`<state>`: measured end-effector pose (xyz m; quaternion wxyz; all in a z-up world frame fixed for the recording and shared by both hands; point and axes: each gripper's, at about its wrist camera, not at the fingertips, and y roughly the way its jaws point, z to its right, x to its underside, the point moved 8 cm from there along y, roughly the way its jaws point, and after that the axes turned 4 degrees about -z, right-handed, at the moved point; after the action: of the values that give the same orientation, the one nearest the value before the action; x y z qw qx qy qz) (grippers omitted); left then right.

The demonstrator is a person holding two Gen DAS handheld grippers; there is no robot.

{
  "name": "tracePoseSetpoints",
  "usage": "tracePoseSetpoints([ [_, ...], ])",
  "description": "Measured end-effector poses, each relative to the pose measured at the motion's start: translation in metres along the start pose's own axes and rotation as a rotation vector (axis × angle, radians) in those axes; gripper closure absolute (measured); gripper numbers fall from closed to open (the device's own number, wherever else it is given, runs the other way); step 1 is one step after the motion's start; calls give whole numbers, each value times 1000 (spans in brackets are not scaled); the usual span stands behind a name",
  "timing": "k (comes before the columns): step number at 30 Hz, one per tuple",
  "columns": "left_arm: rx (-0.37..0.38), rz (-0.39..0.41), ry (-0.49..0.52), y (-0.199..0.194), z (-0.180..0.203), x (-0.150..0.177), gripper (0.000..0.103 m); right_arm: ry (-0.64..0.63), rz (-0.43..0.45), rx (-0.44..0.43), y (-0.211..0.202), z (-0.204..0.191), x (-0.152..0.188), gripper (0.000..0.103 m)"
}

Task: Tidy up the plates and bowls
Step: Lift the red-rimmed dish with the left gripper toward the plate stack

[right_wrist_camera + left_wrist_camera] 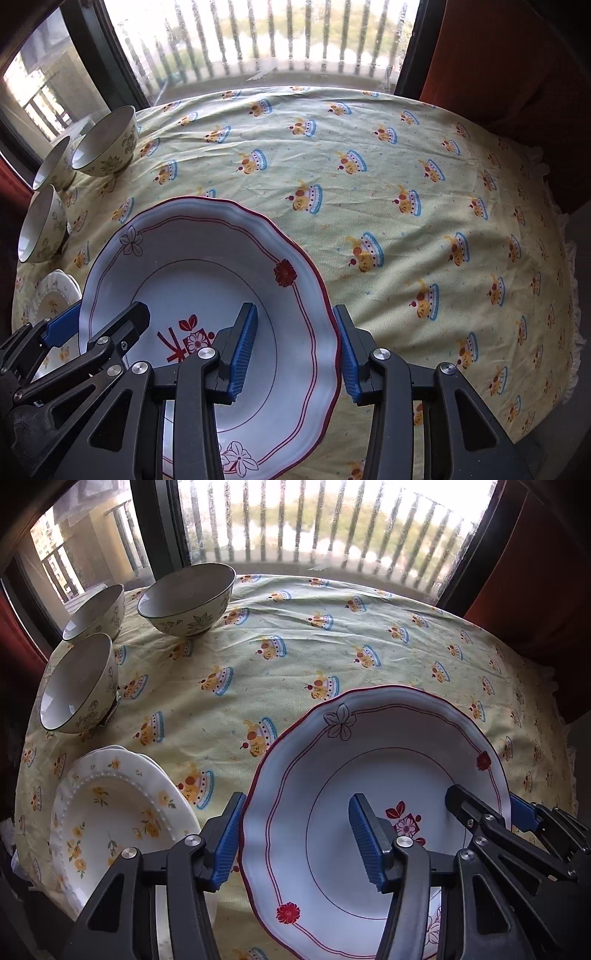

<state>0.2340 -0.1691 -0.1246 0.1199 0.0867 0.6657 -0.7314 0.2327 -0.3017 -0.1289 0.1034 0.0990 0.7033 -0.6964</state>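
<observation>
Straddling opposite rims of the red-trimmed plate [369,775], the left tongs [295,842] and right tongs [295,350] stood spread, not yet pinching; closing both evenly looked wise before carrying it to the floral plates [122,812] on the worktop [332,646].

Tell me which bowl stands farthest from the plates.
The largest bowl, farthest along the cloth toward the window and standing apart from the other two bowls, which crowd the left edge nearer the yellow-flowered plates.
</observation>
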Motion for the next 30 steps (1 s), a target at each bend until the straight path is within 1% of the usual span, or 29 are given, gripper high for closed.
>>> tracePoseSetpoints([
  [8,3,32,-1,-23,-48,8,46,1,31,1,-22,-47,10,58],
  [14,-3,46,13,-32,-87,14,46,8,45,-8,-28,-84,16,58],
  [22,-10,34,14,-33,-136,27,46,18,34,-18,-24,-131,30,58],
  [30,-23,8,-12,-22,-179,42,46,-13,8,-16,-14,-176,41,58],
])
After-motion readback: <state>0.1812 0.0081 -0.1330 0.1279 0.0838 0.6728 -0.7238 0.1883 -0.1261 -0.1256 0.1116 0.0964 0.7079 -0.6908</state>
